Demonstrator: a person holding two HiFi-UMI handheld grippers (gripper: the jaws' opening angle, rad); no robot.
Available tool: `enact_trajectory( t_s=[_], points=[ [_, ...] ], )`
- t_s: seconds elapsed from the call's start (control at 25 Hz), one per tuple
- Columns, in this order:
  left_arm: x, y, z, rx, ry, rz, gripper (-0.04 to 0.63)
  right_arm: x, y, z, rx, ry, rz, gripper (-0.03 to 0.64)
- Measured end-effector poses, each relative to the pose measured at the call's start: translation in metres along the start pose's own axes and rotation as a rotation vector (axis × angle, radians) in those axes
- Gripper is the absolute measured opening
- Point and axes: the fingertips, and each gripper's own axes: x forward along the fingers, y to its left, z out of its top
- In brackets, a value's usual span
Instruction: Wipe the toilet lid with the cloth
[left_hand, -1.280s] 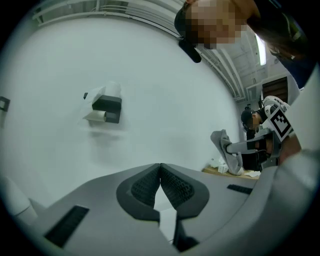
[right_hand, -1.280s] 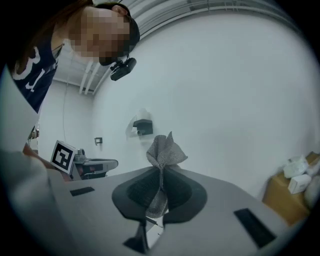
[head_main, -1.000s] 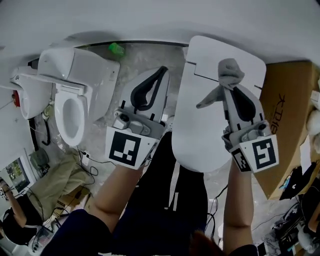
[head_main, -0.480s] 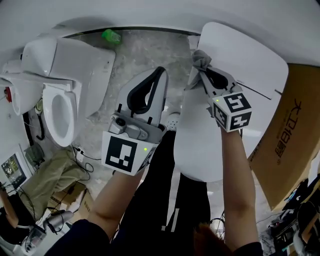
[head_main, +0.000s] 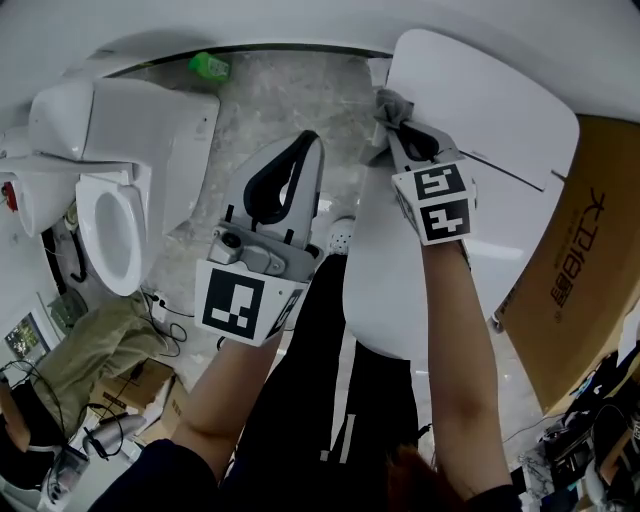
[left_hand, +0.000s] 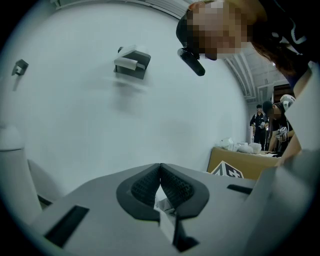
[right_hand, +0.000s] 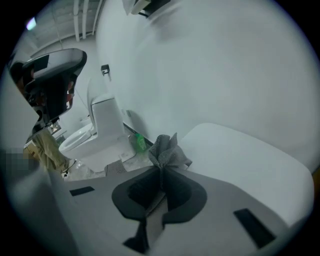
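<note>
right tongs (head_main: 396, 122) clamping cloth (head_main: 388, 103), shifted to toilet lid (head_main: 490, 100) left edge

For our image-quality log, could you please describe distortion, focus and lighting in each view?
Head view: sharp, evenly lit, bowed at the edges; the toilet lid shows flat white. Left gripper view: fisheye circle, black corners, slightly soft. Right gripper view: same dark vignette, cloth crisp.

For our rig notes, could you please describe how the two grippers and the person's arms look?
Both the left gripper and right gripper have pale grey plastic shells with black, textured jaw pads. Each carries a white cube with black square markers. Forearms are bare of sleeves; the clothing is dark.
</note>
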Motion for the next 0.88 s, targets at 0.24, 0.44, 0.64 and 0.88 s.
enact_trajectory(
  t_s=[0.24,0.44,0.64,0.88],
  points=[
    [0.009,-0.002,-0.003,0.009,0.010,-0.002,0.020,-0.016,-0.022,-0.015,-0.046,0.041,-0.045,0.037],
    [0.017,-0.010,0.002,-0.024,-0.007,-0.002,0.020,-0.054,-0.070,-0.047,-0.015,0.046,-0.133,0.037],
    [0.021,-0.022,0.003,0.000,-0.009,-0.025,0.020,-0.097,-0.121,-0.092,0.032,0.073,-0.219,0.037],
    [0.026,-0.036,-0.005,0.017,0.009,-0.043,0.020,-0.150,-0.192,-0.143,0.138,0.110,-0.369,0.037]
  ],
)
